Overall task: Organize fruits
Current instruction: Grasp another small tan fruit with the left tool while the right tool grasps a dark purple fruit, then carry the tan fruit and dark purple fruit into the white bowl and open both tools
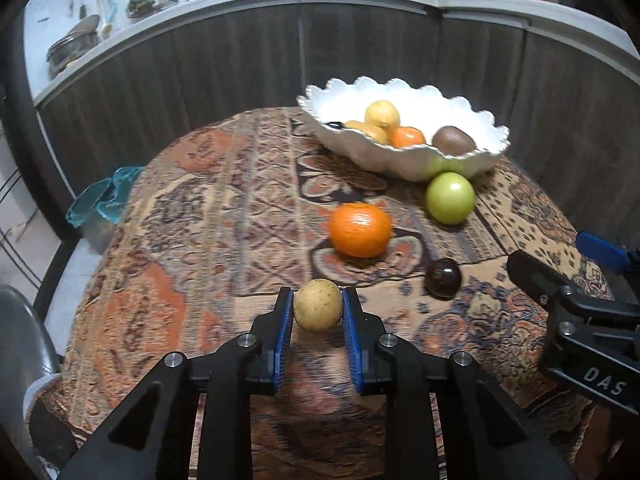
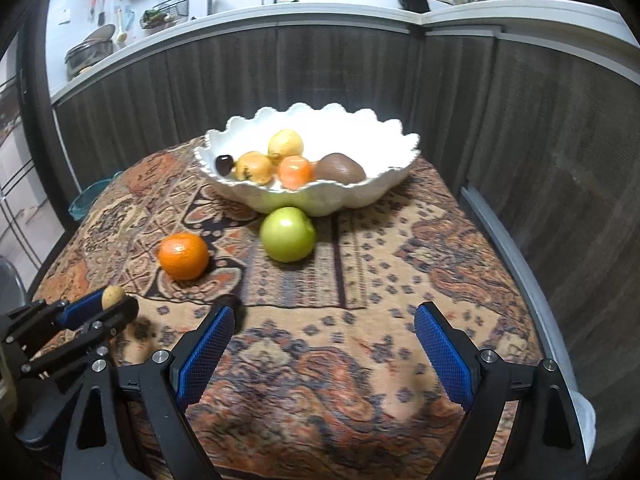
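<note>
My left gripper (image 1: 318, 304) is shut on a small tan speckled fruit (image 1: 318, 310), held just above the patterned cloth; it also shows in the right wrist view (image 2: 113, 297). An orange (image 1: 359, 229) (image 2: 183, 255), a green apple (image 1: 450, 198) (image 2: 287, 234) and a dark plum (image 1: 442, 278) lie loose on the cloth. The white scalloped bowl (image 1: 404, 160) (image 2: 320, 196) holds several fruits. My right gripper (image 2: 322, 334) is open and empty at the near right; the plum (image 2: 236, 312) sits just behind its left finger.
The round table (image 2: 400, 280) is covered by a patterned cloth and stands against a dark wood-panelled counter (image 2: 520, 120). A teal glass container (image 1: 100, 204) sits beyond the table's left edge. A chair (image 1: 20, 340) is at the near left.
</note>
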A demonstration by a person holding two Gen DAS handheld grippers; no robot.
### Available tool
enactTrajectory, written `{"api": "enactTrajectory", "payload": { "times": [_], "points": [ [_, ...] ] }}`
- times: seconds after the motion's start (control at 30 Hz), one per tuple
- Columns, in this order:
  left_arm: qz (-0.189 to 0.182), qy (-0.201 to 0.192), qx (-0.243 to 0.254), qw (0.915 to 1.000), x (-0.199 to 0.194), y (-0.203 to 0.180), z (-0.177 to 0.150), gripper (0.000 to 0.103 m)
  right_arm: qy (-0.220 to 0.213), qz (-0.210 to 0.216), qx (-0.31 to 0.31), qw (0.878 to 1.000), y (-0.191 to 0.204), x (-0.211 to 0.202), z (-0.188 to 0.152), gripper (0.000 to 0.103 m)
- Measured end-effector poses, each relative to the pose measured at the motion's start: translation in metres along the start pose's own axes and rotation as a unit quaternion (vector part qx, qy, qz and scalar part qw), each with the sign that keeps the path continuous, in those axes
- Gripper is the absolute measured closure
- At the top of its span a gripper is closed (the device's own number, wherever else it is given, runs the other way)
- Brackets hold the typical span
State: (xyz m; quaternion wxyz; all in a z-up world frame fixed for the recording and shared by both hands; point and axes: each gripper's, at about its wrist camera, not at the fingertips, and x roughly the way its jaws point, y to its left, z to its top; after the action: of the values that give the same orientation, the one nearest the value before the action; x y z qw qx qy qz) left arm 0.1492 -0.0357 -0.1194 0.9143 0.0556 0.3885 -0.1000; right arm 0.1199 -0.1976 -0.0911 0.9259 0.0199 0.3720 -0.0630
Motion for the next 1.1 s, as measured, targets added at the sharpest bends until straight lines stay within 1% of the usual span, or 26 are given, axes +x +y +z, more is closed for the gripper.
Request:
{"api": "enactTrajectory", "payload": {
  "times": [0.13, 0.2, 0.27, 0.3, 0.4, 0.5, 0.57, 0.6, 0.63, 0.7, 0.73, 0.8, 0.97, 1.1],
  "points": [
    [0.016, -0.002, -0.012, 0.9998, 0.0, 0.016, -0.004, 0.078, 0.011, 0.017, -0.007, 1.0, 0.016, 0.013, 0.002, 0.011],
    [0.022, 0.0, -0.019, 0.9996, 0.001, 0.024, -0.005, 0.078, 0.02, 0.022, -0.01, 1.0, 0.023, 0.02, 0.001, 0.014],
    [0.026, 0.0, -0.026, 0.9993, 0.003, 0.032, -0.006, 0.078, 0.031, 0.028, -0.015, 0.999, 0.031, 0.027, 0.0, 0.023],
    [0.027, 0.0, -0.029, 0.9992, 0.003, 0.034, -0.006, 0.078, 0.036, 0.032, -0.017, 0.999, 0.034, 0.031, -0.001, 0.025],
    [0.028, -0.001, -0.038, 0.9989, 0.004, 0.042, -0.006, 0.078, 0.047, 0.038, -0.022, 0.998, 0.043, 0.039, 0.0, 0.034],
    [0.029, -0.001, -0.044, 0.9986, 0.006, 0.047, -0.006, 0.078, 0.058, 0.043, -0.024, 0.997, 0.05, 0.046, 0.002, 0.046],
    [0.031, -0.003, -0.047, 0.9984, 0.006, 0.05, -0.006, 0.078, 0.067, 0.047, -0.025, 0.996, 0.054, 0.053, 0.002, 0.055],
    [0.032, -0.003, -0.047, 0.9984, 0.006, 0.051, -0.006, 0.078, 0.071, 0.048, -0.025, 0.996, 0.056, 0.055, 0.002, 0.057],
    [0.033, -0.004, -0.048, 0.9983, 0.007, 0.052, -0.006, 0.078, 0.076, 0.05, -0.025, 0.996, 0.057, 0.058, 0.002, 0.062],
    [0.035, -0.003, -0.05, 0.9981, 0.007, 0.054, -0.006, 0.078, 0.084, 0.053, -0.024, 0.995, 0.06, 0.062, 0.0, 0.065],
    [0.035, -0.003, -0.05, 0.9981, 0.007, 0.054, -0.006, 0.078, 0.087, 0.055, -0.024, 0.994, 0.06, 0.064, -0.001, 0.07],
    [0.036, -0.004, -0.051, 0.9981, 0.007, 0.055, -0.006, 0.078, 0.084, 0.053, -0.028, 0.995, 0.062, 0.064, -0.003, 0.074],
    [0.033, -0.008, -0.049, 0.9982, 0.004, 0.054, -0.004, 0.078, 0.079, 0.054, -0.031, 0.995, 0.062, 0.059, -0.003, 0.075],
    [0.031, -0.016, -0.046, 0.9983, 0.0, 0.049, 0.002, 0.078, 0.063, 0.052, -0.033, 0.996, 0.061, 0.049, 0.003, 0.075]
  ]
}}
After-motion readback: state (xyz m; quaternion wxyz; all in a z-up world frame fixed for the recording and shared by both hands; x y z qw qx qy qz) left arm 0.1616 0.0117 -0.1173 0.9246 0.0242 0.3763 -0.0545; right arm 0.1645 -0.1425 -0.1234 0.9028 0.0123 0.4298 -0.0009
